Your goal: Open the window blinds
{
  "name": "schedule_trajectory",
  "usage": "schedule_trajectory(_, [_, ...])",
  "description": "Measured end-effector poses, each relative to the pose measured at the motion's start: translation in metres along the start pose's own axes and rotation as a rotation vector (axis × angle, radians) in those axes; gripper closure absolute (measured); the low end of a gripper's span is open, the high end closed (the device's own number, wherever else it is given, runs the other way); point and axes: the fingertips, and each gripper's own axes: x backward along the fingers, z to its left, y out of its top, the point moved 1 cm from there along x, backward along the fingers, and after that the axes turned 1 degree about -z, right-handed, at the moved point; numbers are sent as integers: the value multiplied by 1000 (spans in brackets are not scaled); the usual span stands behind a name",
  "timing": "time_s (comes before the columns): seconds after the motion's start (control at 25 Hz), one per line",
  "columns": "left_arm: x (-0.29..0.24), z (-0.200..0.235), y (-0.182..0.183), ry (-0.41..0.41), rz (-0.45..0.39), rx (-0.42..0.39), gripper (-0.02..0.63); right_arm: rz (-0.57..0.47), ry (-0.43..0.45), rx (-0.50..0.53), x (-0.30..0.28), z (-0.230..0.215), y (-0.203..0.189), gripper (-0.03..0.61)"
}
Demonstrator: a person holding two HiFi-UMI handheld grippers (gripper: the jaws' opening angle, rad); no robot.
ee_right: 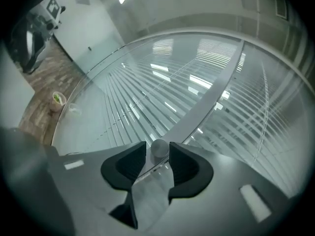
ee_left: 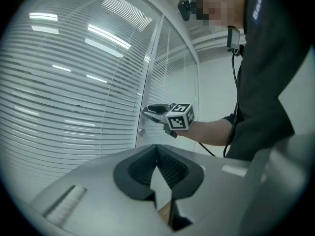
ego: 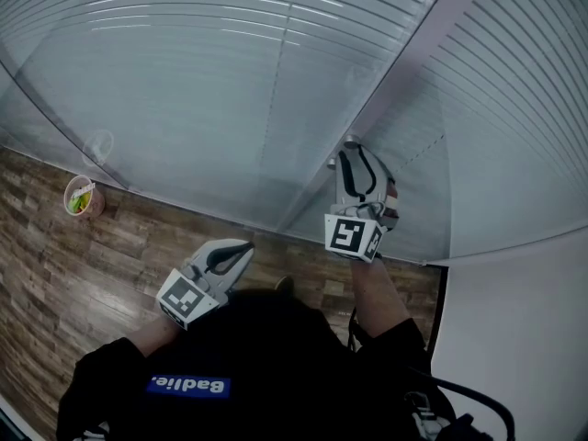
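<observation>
Pale horizontal blinds (ego: 211,72) hang behind glass panes on both sides of a grey upright frame (ego: 418,49). My right gripper (ego: 354,150) is held level against that frame. In the right gripper view a small round grey knob (ee_right: 158,147) sits between the tips of my right gripper (ee_right: 157,154). A thin gap shows beside the knob, so the jaws stand open around it. My left gripper (ego: 243,246) hangs lower and to the left, away from the glass, shut with nothing in it. The left gripper view shows my left gripper (ee_left: 157,149) pointing toward the right gripper (ee_left: 146,109).
A noodle cup (ego: 83,197) stands on the wood-pattern floor (ego: 55,274) by the glass at left. Another small knob (ee_left: 141,132) sits on the frame just below my right gripper. A white wall (ego: 524,329) closes the right side. The person's dark torso (ego: 257,366) fills the bottom.
</observation>
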Motion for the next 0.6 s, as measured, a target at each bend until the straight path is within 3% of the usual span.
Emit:
schedule_trajectory(0.32, [2, 4, -2, 12, -9, 4, 614, 25, 24, 424, -8, 4, -5, 449])
schedule_trajectory(0.6, [0, 3, -2, 1, -12, -1, 614, 49, 61, 638, -14, 10, -10, 449])
